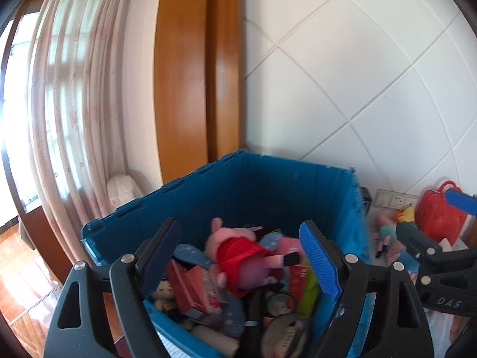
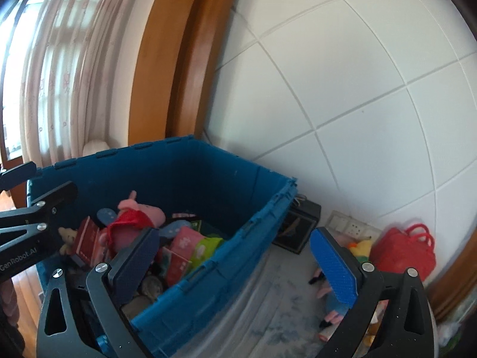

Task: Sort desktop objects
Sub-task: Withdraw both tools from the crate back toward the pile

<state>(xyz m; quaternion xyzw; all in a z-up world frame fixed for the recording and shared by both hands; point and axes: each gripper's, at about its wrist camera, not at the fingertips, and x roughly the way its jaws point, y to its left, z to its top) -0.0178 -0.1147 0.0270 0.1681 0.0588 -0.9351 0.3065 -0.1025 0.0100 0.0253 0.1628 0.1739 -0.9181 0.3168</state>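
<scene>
Left claw (image 1: 241, 256) is hanging over the blue crate (image 1: 268, 179), jaws released, gripping nothing. Pig plush (image 1: 238, 256) in red dress is lying just ahead between the fingers, on top of the crate's pile. Right claw (image 2: 235, 265) is also spread wide and empty, straddling the crate's near wall; red bag (image 2: 402, 250) and yellow toy (image 2: 362, 246) are sitting just beyond its right finger. Readable: "DAS" on right claw's body, "GenRobot.AI" on left's.
</scene>
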